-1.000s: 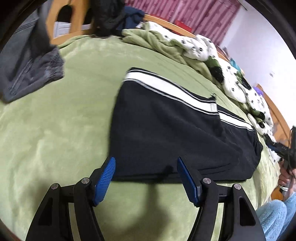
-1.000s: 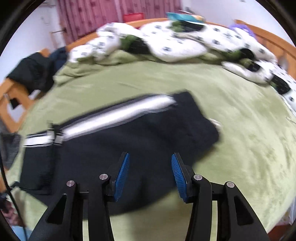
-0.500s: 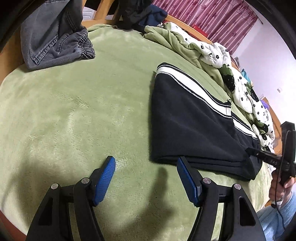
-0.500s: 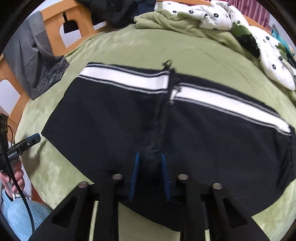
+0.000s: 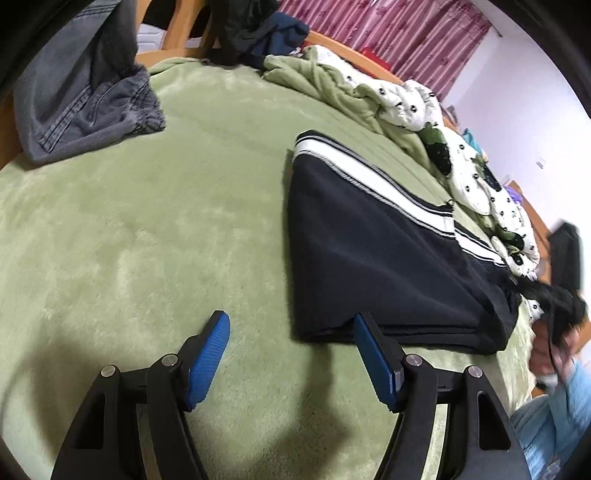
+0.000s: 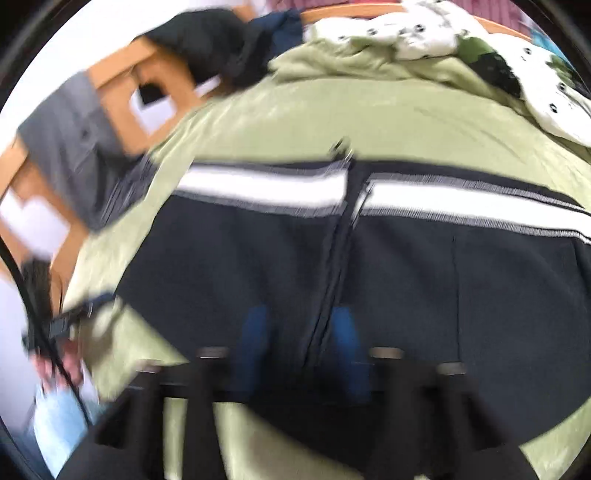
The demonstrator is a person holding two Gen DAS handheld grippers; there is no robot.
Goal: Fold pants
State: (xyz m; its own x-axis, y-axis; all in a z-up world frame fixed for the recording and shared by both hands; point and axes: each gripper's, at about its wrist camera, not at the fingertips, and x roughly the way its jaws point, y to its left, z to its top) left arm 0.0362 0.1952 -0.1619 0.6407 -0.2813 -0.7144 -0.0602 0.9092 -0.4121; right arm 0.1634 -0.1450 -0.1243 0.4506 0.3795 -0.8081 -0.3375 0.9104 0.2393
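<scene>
Black pants (image 5: 376, 258) with a white side stripe lie folded on the green blanket (image 5: 147, 221). My left gripper (image 5: 291, 325) is open and empty, hovering over the blanket just left of the pants' near corner. In the right wrist view the pants (image 6: 258, 258) fill the middle, with the folded edge running up the centre. My right gripper (image 6: 299, 325) is low over the pants' near edge; the view is blurred, and its blue pads (image 6: 255, 332) stand apart on either side of the fold.
Grey jeans (image 5: 85, 103) hang over the wooden bed frame (image 6: 122, 92) at the far left. A dotted white and green duvet (image 5: 424, 110) is bunched along the far side. Dark clothes (image 5: 255, 33) lie at the back. The person's knee (image 5: 546, 424) is at the right.
My right gripper was shut on the pants' fold half a second ago; its pads now stand wider apart, in motion blur. My left gripper has drifted slightly closer to the pants' corner.
</scene>
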